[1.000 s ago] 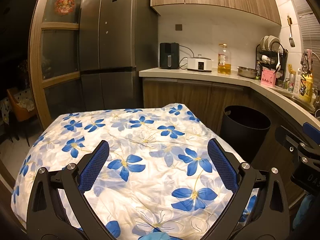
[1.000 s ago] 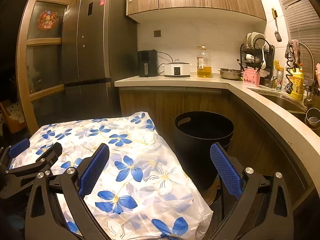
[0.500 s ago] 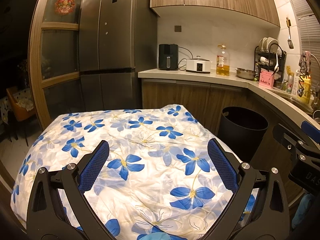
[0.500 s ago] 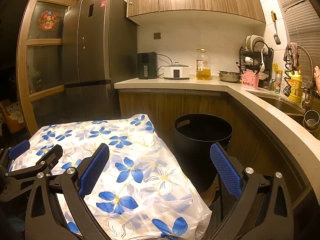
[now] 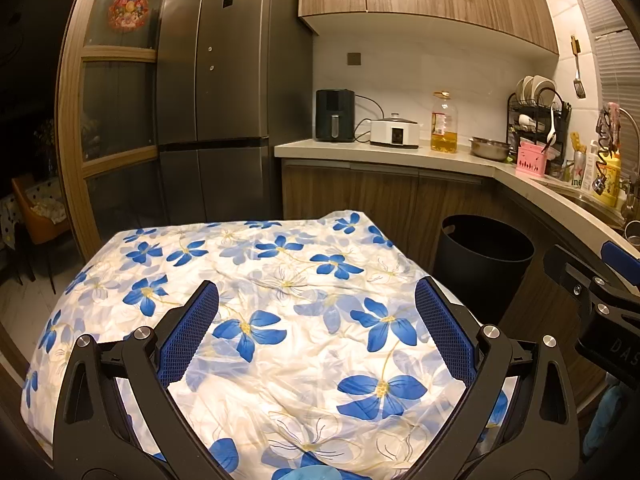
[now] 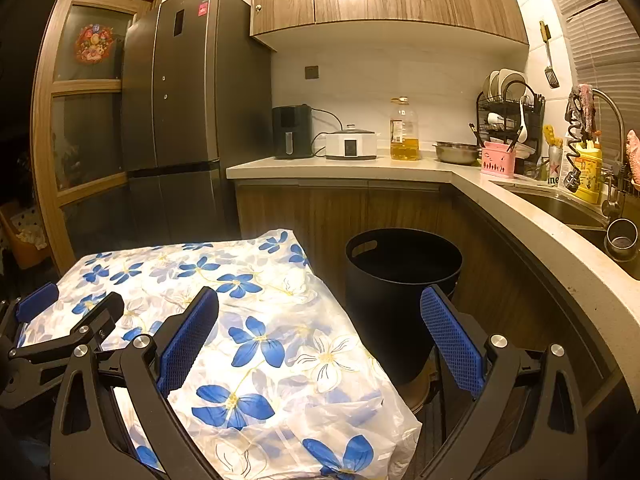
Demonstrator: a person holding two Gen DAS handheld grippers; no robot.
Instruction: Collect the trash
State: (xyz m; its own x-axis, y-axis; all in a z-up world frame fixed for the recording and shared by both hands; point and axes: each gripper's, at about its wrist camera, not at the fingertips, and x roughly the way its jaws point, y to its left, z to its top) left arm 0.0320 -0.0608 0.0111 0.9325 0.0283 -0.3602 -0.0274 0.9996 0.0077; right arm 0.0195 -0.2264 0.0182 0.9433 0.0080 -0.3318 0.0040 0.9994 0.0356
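While both pairs of fingers stand spread wide with nothing between their blue pads, the left gripper [image 5: 316,320] hangs over the middle of a table covered in a crinkled plastic cloth [image 5: 280,280] printed with blue flowers. The right gripper [image 6: 320,328] straddles that cloth's right edge: its left finger [image 6: 188,336] is over the flowers, its right finger [image 6: 448,340] is out past the edge, in front of the black trash bin [image 6: 400,280].

That bin stands on the floor just beside the table's right side, against the wooden cabinets, well ahead of the left gripper and close before the right one. Its inside is too dark to tell what it holds.

A small pale crumpled lump [image 6: 298,278], possibly a scrap of trash, lies on the cloth near the far right corner, beyond the right gripper's fingers.

Behind runs the counter [image 6: 360,168] with an air fryer [image 6: 292,132], a white cooker [image 6: 351,145], an oil bottle [image 6: 405,130] and a steel bowl [image 6: 456,152]; a dark fridge [image 6: 188,100] stands to the left.
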